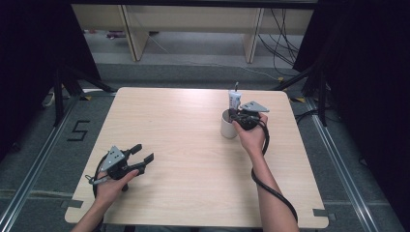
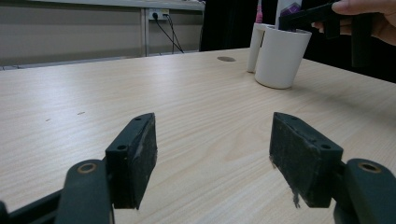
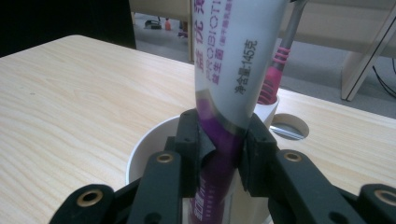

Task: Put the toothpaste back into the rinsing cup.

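Note:
A white and purple toothpaste tube stands upright with its lower end inside a white cup. My right gripper is shut on the tube just above the cup's rim, its pads pressing the tube from both sides. In the high view the right gripper sits over the cup at the table's far right, with the tube sticking up. My left gripper rests open at the near left, nothing between its fingers. It faces the cup from afar.
Just behind the cup, a pink-handled toothbrush stands in a smaller white holder. A round cable hole lies in the light wooden table near it. Dark curtains and stands flank the table.

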`<state>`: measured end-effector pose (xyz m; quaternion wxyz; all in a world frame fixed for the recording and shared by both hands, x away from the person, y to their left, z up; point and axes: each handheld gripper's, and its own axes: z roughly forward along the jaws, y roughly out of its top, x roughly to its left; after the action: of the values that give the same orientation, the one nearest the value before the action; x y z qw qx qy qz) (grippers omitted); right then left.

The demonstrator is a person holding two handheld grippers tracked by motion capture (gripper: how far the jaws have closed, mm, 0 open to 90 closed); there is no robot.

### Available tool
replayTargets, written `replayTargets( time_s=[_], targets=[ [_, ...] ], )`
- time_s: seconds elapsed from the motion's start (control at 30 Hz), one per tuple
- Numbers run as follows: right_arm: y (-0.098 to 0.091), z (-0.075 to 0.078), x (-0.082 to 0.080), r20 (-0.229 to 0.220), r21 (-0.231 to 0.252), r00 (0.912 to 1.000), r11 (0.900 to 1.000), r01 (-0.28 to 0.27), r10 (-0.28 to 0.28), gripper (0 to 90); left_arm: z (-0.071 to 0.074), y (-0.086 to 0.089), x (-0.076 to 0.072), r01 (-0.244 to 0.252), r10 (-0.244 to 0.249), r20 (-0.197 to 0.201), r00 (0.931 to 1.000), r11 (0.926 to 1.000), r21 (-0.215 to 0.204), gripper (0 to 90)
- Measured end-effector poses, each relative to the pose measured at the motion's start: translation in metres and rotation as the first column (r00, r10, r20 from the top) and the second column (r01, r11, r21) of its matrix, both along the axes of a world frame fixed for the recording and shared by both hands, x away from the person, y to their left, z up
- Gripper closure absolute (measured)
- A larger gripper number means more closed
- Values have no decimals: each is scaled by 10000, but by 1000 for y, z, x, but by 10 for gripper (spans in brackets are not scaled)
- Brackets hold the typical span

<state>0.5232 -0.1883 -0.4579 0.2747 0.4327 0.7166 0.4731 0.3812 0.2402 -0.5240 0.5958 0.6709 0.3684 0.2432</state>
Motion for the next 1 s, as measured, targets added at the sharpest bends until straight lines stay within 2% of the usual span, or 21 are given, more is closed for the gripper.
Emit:
replayTargets(
  time_s=[0.03, 0.1, 0.13, 0.17, 0.23, 0.27, 0.43, 0.47, 0.5, 0.53, 0.57, 0.6, 0.63, 0.8, 0.83, 0.9, 0.93, 1.0],
  targets=[
    [-2, 0, 1, 162, -194, 9998, 9998, -63, 66, 718, 0, 0, 0, 0, 0, 1, 10000, 10000, 4, 318],
    [-1, 1, 0, 27, -134, 10000, 9999, -79, 79, 713, 0, 0, 0, 2, -2, -4, 10000, 10000, 8, 318],
    [-2, 2, -1, 126, -272, 9999, 9996, -88, 92, 711, 0, 0, 0, 3, -3, -11, 10000, 10000, 6, 318],
    [-1, 2, -1, 59, -95, 10000, 9999, -67, 68, 707, 0, 0, 0, 0, 0, -17, 10000, 10000, 5, 318],
    [-2, 3, -4, -154, -73, 9999, 10000, -20, 19, 698, 0, 0, 0, -3, 3, -26, 10000, 10000, 10, 318],
    [-4, 3, -3, -10, -238, 10000, 9997, -98, 98, 692, 0, 0, 0, -11, 12, -40, 10000, 10000, 15, 318],
    [-4, 3, -4, -22, -167, 9999, 9997, -152, 151, 671, 0, 0, 0, -18, 18, -41, 10000, 10000, 25, 318],
    [-5, 3, -4, 94, -374, 9997, 9991, -205, 209, 664, 0, 0, 0, -25, 25, -49, 10000, 10000, 26, 318],
    [-5, 3, -4, 53, -393, 9998, 9990, -213, 215, 658, 0, 0, 0, -25, 25, -49, 10000, 10000, 26, 318],
    [-3, 3, -5, -111, -112, 9998, 9998, -178, 177, 653, 0, 0, 0, -28, 28, -59, 10000, 10000, 11, 318],
    [-3, 4, -5, -34, -323, 10000, 9994, -89, 88, 648, 0, 0, 0, -32, 32, -60, 10000, 10000, -5, 318],
    [-3, 4, -5, -47, -295, 9999, 9994, -165, 164, 641, 0, 0, 0, -32, 32, -63, 10000, 10000, -8, 318],
    [-2, 5, -5, 8, -170, 9999, 9998, -109, 109, 628, 0, 0, 0, -32, 32, -63, 10000, 10000, -8, 317],
    [-3, 10, -5, 95, -431, 9996, 9987, -260, 264, 552, 0, 0, 1, -26, 26, -68, 10000, 10000, 0, 317],
    [-1, 11, -7, -70, -216, 9998, 9996, -166, 165, 535, 0, 0, 1, -47, 47, -68, 10000, 10000, -16, 317],
    [-2, 12, -7, -49, -308, 9997, 9993, -222, 220, 521, 0, 0, 1, -45, 45, -73, 10000, 10000, -8, 317],
    [-2, 14, -9, -148, -178, 9996, 9996, -229, 226, 483, 0, 0, 1, -54, 54, -73, 10000, 10000, -7, 317],
    [-3, 15, -10, -88, -246, 9996, 9994, -258, 256, 452, 0, 0, 1, -44, 44, -86, 10000, 10000, -31, 316]
  ],
)
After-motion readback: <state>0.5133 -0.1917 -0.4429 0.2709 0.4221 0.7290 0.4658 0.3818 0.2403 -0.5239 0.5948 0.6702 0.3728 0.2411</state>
